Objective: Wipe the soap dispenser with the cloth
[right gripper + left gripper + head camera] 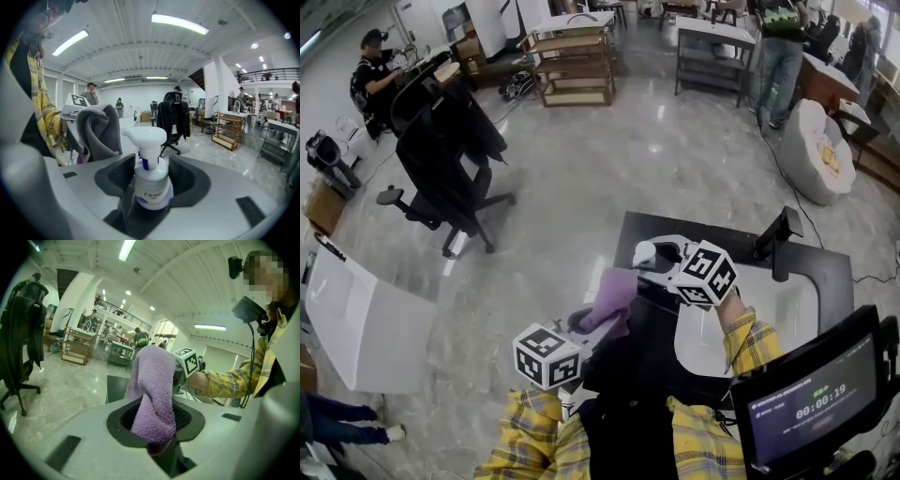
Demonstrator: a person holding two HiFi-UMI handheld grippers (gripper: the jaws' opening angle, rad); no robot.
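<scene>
Setup looks done, wiping not begun: left hand-held gripper (157, 426) clamps cloth (152, 385), right hand-held gripper (151, 171) grips soap dispenser (151, 187), jaws fairly wide. Both held above worktop (825, 267), cloth near dispenser, no contact visible.

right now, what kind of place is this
Probably a big open lab or workshop hall: a wide polished floor, wooden racks and work tables along the far side, and an office chair.

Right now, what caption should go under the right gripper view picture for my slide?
The right gripper holds the white soap dispenser upright, with the cloth held up close beside it.
</scene>
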